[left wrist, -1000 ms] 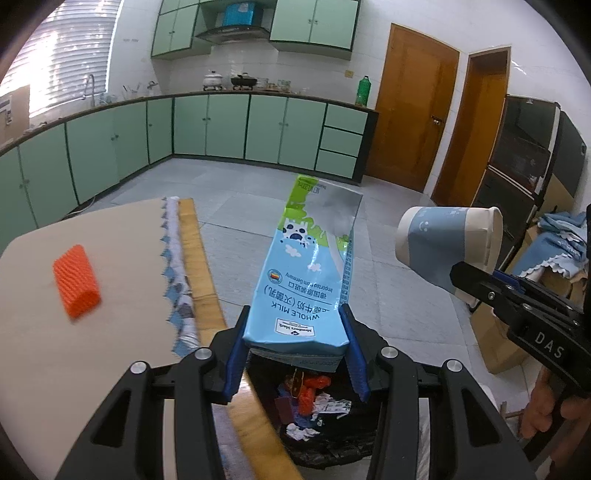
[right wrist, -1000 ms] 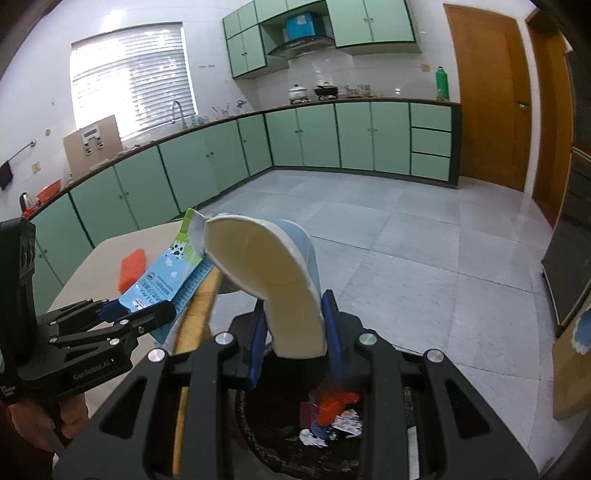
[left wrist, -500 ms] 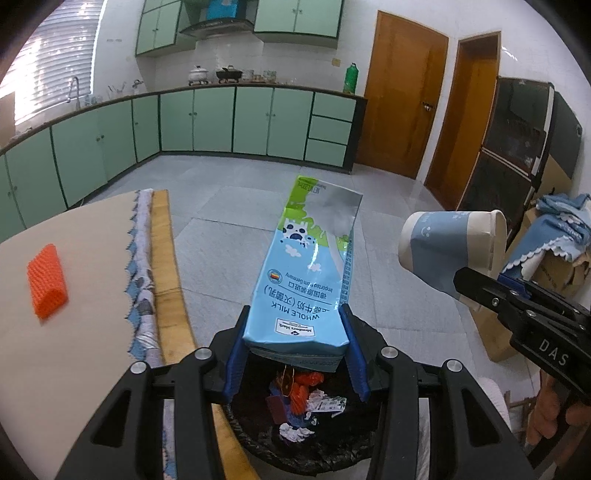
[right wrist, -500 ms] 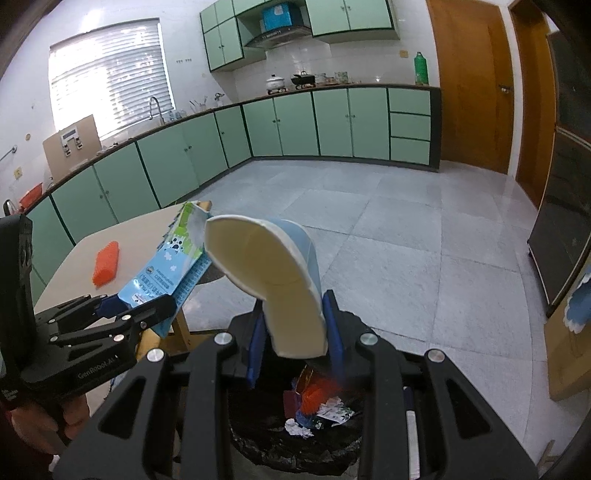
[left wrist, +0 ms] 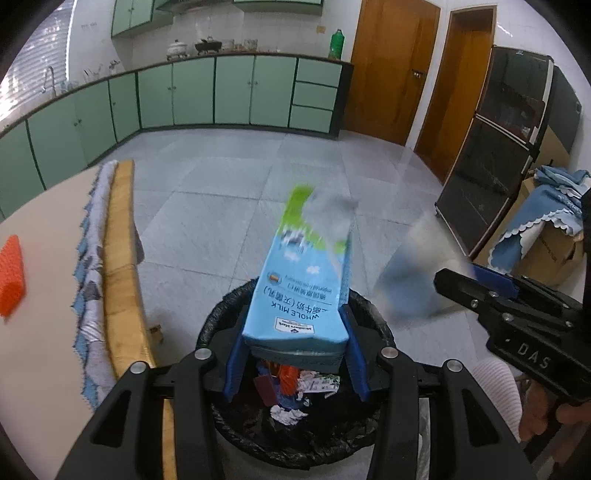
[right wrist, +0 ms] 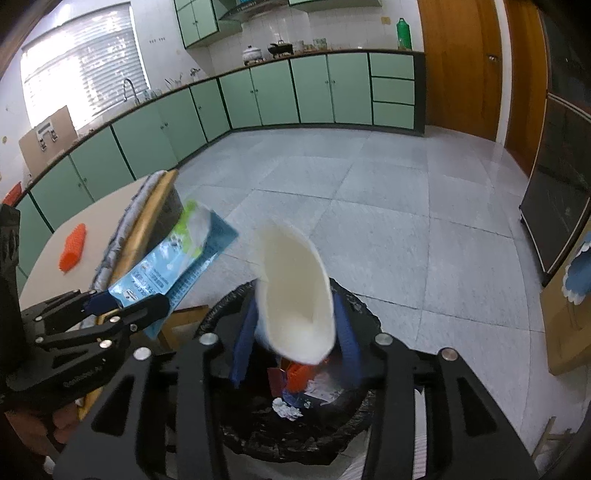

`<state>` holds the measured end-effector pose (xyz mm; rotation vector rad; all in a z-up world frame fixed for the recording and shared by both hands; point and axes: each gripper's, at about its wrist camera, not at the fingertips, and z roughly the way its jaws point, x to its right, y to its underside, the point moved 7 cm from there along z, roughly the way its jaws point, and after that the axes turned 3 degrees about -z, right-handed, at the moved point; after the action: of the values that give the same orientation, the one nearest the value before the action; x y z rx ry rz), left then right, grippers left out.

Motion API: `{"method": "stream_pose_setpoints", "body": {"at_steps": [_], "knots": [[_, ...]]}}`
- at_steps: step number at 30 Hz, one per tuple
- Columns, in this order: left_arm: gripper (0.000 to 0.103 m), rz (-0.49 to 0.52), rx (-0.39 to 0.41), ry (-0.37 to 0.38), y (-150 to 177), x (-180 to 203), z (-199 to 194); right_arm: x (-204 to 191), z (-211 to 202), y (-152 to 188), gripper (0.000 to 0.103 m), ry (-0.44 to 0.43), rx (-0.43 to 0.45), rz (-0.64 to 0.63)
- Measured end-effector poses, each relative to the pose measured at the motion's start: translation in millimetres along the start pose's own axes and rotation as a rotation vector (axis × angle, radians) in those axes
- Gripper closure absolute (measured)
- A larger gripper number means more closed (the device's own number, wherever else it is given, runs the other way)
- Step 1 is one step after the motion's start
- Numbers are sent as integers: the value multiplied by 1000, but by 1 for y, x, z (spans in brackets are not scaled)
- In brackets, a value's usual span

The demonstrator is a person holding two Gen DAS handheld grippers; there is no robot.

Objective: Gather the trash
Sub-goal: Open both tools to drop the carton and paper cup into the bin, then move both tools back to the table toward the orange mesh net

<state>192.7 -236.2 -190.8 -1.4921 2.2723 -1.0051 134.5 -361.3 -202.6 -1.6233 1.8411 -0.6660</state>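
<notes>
Both items over black-lined trash bin (left wrist: pixel 295 435). Left hand-held gripper (left wrist: pixel 295 363) clamps whole-milk carton (left wrist: pixel 303 291); right hand-held gripper (right wrist: pixel 295 341) opening, paper cup (right wrist: pixel 295 295) between jaws, dropping. Orange mesh sleeve (left wrist: pixel 11 275) left on bench (left wrist: pixel 40 354).

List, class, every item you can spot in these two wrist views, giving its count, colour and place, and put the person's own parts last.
milk carton: one, blue and green, between the left claw's pads, over the bin.
paper cup: one, blue with white inside, between the right claw's opening jaws, over the bin.
trash bin: one, black-lined, on the floor, holding scraps.
foam net: one, orange, on the table.
table: one, beige, left of the bin.
green bottle: one, on the far counter.
pots: two, white and black, on the counter.
left claw: black, blue pads.
right claw: black, blue pads.
hand: one, holding the right claw's grip.
</notes>
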Motion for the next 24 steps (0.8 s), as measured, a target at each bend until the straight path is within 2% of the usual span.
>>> {"method": "stream_pose_setpoints", "body": {"at_steps": [1,2,5,9,14,20,24], "knots": [[55,-1,-4,4,0,0,2,2,3,1,50,11,-4,0],[48,1,-8,17,0,0,3,3,5,2,48,19,-7,0],[40,7,9,19,-3,-2,1,9,7,5,38,37,-8,3],[33,-18,29,21,-9,-11,-8,11,1,3,13,70,21,14],[21,-56,104,-12,-23,-28,-32,7,-14,-7,7,70,78,41],[15,-103,219,-100,-38,-62,-78,-9,-34,-25,5,46,154,41],[13,-132,268,-163,-42,-91,-107,-28,-44,-37,5,19,190,38]]}}
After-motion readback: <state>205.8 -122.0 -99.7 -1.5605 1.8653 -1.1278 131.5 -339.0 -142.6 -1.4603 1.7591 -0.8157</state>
